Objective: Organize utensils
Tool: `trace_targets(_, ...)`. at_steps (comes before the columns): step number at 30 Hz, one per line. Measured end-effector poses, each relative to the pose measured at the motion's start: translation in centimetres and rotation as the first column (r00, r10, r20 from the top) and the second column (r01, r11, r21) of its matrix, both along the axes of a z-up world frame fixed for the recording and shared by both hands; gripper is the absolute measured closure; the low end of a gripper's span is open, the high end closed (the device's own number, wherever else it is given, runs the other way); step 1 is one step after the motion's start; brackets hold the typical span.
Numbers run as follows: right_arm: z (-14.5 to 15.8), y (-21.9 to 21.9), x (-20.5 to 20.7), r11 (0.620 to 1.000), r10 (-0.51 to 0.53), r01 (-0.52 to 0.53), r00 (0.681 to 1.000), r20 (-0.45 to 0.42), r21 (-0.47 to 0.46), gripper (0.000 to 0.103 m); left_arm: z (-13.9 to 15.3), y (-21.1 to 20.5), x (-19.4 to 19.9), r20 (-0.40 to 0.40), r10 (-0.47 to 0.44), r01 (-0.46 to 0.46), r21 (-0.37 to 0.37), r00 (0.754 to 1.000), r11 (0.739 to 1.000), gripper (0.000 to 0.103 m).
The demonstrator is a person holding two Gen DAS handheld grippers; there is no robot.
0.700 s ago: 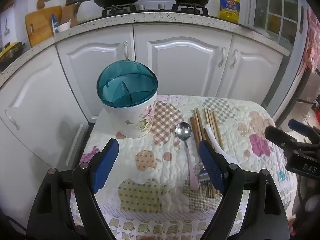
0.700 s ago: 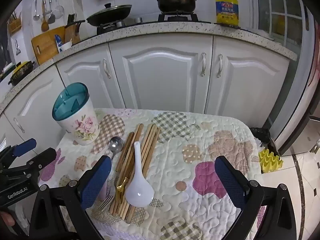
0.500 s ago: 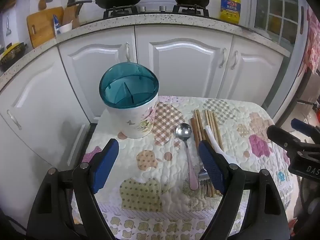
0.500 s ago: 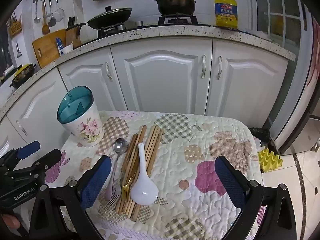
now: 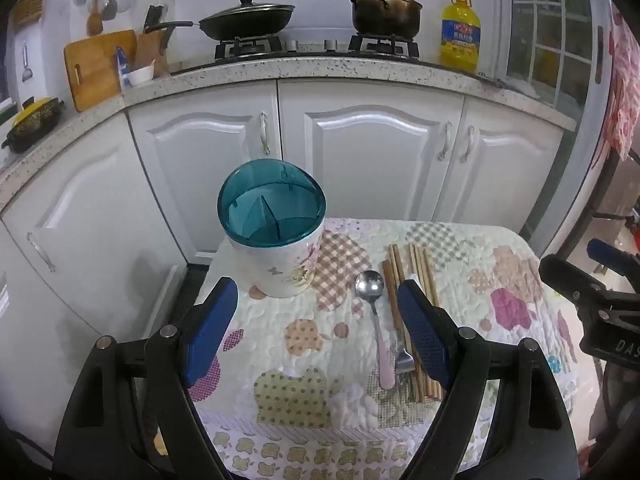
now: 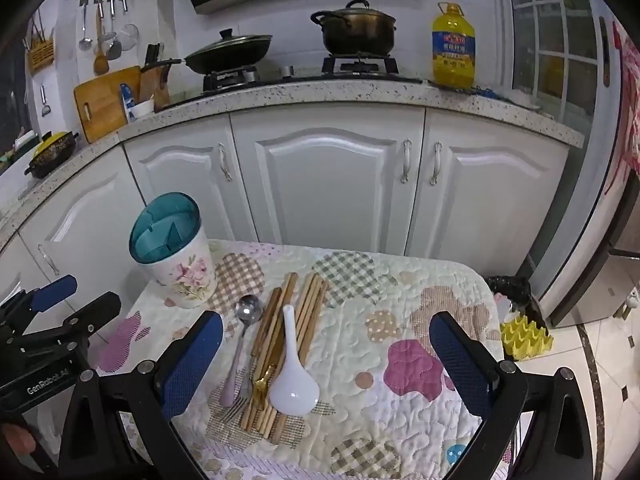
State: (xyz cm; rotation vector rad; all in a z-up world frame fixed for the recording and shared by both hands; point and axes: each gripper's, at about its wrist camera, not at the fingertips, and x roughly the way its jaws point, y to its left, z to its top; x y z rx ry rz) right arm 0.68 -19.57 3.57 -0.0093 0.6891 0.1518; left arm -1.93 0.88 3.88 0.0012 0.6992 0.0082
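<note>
At the far left of the quilted patchwork cloth (image 6: 424, 292) we see the utensil holder (image 6: 180, 276), a white floral pot standing upright with a teal translucent top (image 5: 272, 210) whose inside is split by dividers into compartments. All compartments we can see hold nothing.

Our left gripper (image 5: 316, 334) hovers above the near left part of the cloth, its blue pads spread wide with nothing between them; the holder sits beyond its left pad.

Next to the right lies the metal spoon (image 6: 242, 340), its long axis running from far to near: the shiny bowl points away from us toward the cabinets (image 6: 328, 184), the pale pink handle toward the table's near edge. Just beside it is the bundle of wooden chopsticks (image 6: 296, 320), brown and laid roughly parallel, their long axis also running from far to near with a slight lean to the right at the far end. A gold fork (image 6: 262, 384) and a silver fork (image 5: 404, 362) lie at the near end of the bundle. The white ceramic soup spoon (image 6: 292, 380) rests on top of the chopsticks, its handle pointing away, its broad bowl nearest us.

Our right gripper (image 6: 328, 364) hangs over the middle of the cloth, jaws wide apart and holding nothing; the soup spoon and chopsticks lie below, between its pads in that view.
</note>
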Motion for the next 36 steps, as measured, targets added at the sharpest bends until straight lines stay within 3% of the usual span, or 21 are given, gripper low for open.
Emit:
trace_targets(16,0.57,0.30,-0.22,1.000,-0.008,0.008,1.000,0.013,0.000,0.000,0.60,-0.14,0.11,0.044,0.011,-0.012,0.029,0.999,0.999,0.022)
trace_targets(36,0.18,0.85,-0.10,1.000,0.000,0.000,1.000,0.004,-0.025,0.000,0.38,-0.07,0.30,0.044,0.021,-0.021,0.020,0.999,1.000,0.024)
